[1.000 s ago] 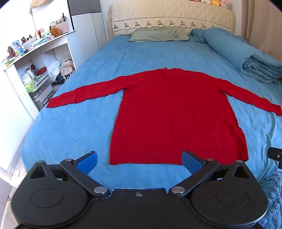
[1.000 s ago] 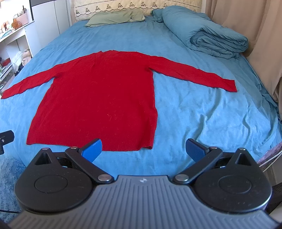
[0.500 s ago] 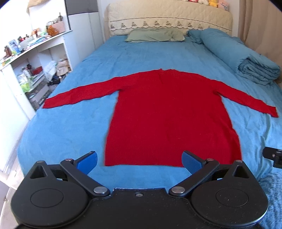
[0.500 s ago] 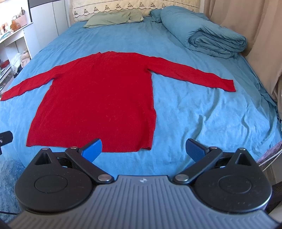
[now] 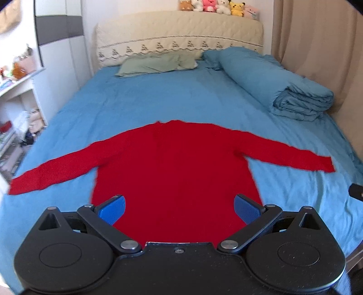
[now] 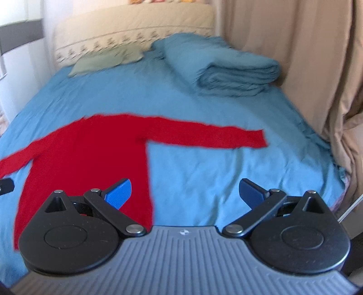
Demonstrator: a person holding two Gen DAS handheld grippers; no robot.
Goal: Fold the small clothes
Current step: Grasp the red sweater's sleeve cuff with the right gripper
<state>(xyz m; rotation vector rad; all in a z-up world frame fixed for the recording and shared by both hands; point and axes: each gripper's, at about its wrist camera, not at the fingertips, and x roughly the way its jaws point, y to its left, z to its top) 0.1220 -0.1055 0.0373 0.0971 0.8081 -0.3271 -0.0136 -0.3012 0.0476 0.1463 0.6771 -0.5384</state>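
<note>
A red long-sleeved knitted sweater (image 5: pixel 174 168) lies flat on the blue bed sheet (image 5: pixel 158 97), with both sleeves spread out to the sides and its neck toward the headboard. It lies in the near half of the bed, about in the middle between the two sides.

The left gripper (image 5: pixel 179 207) is above the lower part of the sweater body. Its two blue finger pads (image 5: pixel 112 208) stand wide apart and nothing is between them. The lower edge of the sweater is hidden behind the black gripper body.

The right gripper (image 6: pixel 186 195) is also wide open and holds nothing. Its left blue pad (image 6: pixel 119 192) is over the right side of the sweater body, and the other pad is over bare sheet. The right sleeve (image 6: pixel 204 135) stretches out ahead of it. This view is blurred.

At the far right of the bed rests a folded blue duvet (image 5: pixel 279 88), well apart from the sweater. A pale green pillow (image 5: pixel 156 64) lies against the cream quilted headboard (image 5: pixel 177 43), and a row of small plush toys (image 5: pixel 217 6) sits on top of it. Beige curtains (image 6: pixel 306 68) hang at the right side.
</note>
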